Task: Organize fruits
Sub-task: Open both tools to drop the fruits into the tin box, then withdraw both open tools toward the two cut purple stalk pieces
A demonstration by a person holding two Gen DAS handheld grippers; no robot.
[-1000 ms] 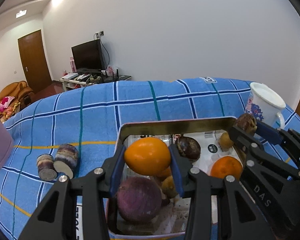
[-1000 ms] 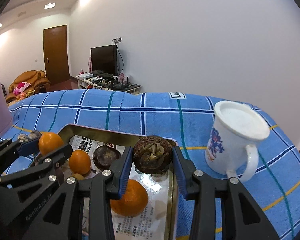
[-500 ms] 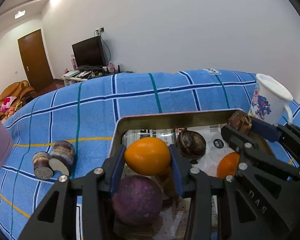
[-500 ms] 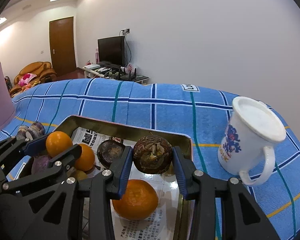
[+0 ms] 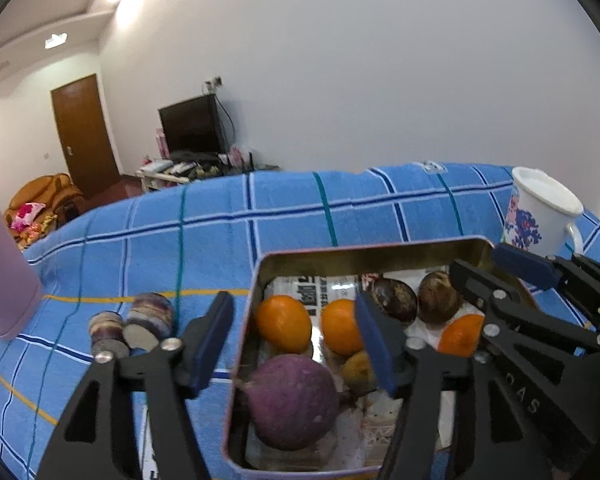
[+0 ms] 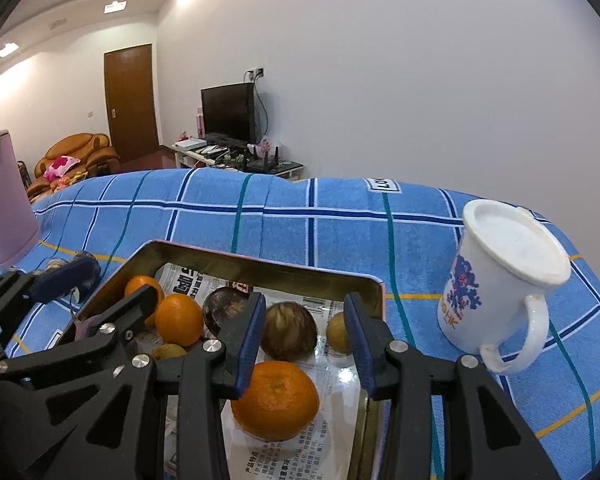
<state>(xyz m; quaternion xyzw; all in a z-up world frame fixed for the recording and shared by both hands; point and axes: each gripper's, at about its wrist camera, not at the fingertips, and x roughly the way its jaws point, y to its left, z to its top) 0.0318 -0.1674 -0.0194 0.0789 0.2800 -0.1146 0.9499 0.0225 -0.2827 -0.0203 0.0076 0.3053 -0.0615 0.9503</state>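
The left gripper is opening, nothing pinched; its orange lies in the paper-lined tin; the right gripper (also over the tin) is opening, its brown fruit resting loose between the pads.

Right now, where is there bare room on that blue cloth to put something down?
The widest free patch of blue checked cloth lies beyond the metal tin, between the pink container and the white mug. Another lies in front of the mug. The tin, full of oranges and dark fruit, is crowded; two sugarcane pieces lie left of it.
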